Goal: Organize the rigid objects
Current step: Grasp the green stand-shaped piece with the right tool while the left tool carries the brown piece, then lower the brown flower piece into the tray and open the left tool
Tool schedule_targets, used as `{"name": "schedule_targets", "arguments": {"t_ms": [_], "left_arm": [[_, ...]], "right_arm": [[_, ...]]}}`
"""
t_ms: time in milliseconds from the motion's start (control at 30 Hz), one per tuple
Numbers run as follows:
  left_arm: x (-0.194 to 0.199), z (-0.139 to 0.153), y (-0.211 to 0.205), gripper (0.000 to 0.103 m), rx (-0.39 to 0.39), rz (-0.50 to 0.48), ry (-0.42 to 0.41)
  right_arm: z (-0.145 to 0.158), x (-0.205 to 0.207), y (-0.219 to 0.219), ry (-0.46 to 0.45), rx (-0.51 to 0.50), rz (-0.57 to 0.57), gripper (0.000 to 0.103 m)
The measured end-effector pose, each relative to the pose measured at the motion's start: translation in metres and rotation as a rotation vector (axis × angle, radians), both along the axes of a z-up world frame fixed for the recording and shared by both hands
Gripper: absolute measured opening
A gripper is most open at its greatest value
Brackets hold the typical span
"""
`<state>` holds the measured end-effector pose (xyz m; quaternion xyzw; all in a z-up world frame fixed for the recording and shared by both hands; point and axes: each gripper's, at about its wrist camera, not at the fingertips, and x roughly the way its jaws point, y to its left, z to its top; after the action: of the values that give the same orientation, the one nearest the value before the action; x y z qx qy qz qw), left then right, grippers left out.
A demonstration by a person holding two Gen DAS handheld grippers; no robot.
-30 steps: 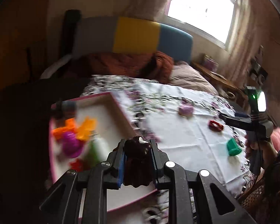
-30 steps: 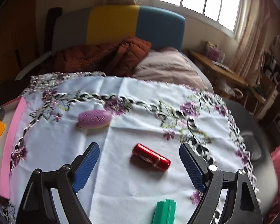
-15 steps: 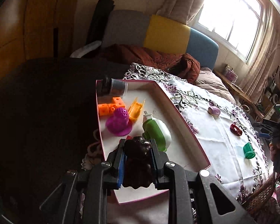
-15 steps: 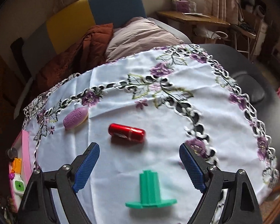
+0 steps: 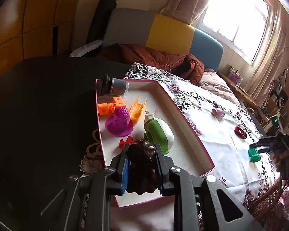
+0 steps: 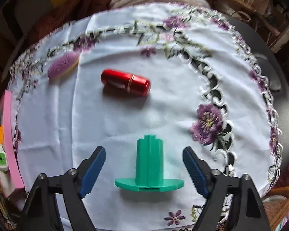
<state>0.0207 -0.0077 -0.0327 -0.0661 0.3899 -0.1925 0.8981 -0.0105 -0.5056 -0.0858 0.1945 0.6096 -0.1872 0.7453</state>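
Item: left gripper (image 5: 141, 164), jaws clamped on a dark brown lobed object (image 5: 141, 165), poised over the near end of the pink-rimmed tray (image 5: 185, 119); judged to be carried there for release among the pieces already sorted. Item: right gripper (image 6: 144, 170), pointing steeply down at the cloth, jaws part open and just been closing, with the green flanged peg (image 6: 148, 166) standing between the pads and a clear gap on either side, so nothing is gripped yet; the straddle suggests a side grip on the peg's narrow stem rather than its wide base. Tray contents, left wrist view: grey capped jar (image 5: 113, 86) lying on its side at the 11 o'clock corner; orange cube blocks (image 5: 109, 106) just below it; orange channel piece (image 5: 137, 108) towards centre; purple perforated dome on a flange (image 5: 119, 124) touching the blocks; green-and-white bottle (image 5: 159, 133) on its side at centre; small red piece (image 5: 126, 142) just beyond the left jaws. The 5 o'clock part of the tray floor is bare. Loose on the embroidered tablecloth (image 6: 106, 125), right wrist view: red capsule-shaped case (image 6: 126, 82) at 12 o'clock from the peg, lilac oval brush (image 6: 63, 68) at 10 o'clock, both well apart from the tray and judged still to be collected.
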Motion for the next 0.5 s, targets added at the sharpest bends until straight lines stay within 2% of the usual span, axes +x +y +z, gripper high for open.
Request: {"name": "schedule_targets", "arguments": {"t_ms": [33, 100, 133, 233, 367, 500], "left_arm": [[0.0, 0.0, 0.001, 0.022, 0.0, 0.003, -0.002], [0.0, 0.001, 0.005, 0.022, -0.008, 0.011, 0.001], [0.0, 0.001, 0.006, 0.022, -0.009, 0.014, 0.001], [0.0, 0.0, 0.012, 0.022, -0.023, 0.023, 0.013], [0.0, -0.001, 0.017, 0.022, -0.028, 0.035, 0.02], [-0.001, -0.002, 0.018, 0.022, -0.022, 0.04, 0.023]], "right_arm": [[-0.007, 0.003, 0.003, 0.035, 0.011, 0.018, 0.052], [-0.017, 0.006, 0.008, 0.094, 0.011, 0.048, 0.039], [-0.013, 0.007, 0.011, 0.083, -0.006, 0.063, 0.03], [-0.008, 0.01, 0.02, 0.063, -0.034, 0.106, 0.03], [0.009, 0.019, 0.042, -0.048, -0.066, 0.164, 0.03], [0.009, 0.032, 0.063, -0.139, -0.064, 0.204, 0.03]]}}
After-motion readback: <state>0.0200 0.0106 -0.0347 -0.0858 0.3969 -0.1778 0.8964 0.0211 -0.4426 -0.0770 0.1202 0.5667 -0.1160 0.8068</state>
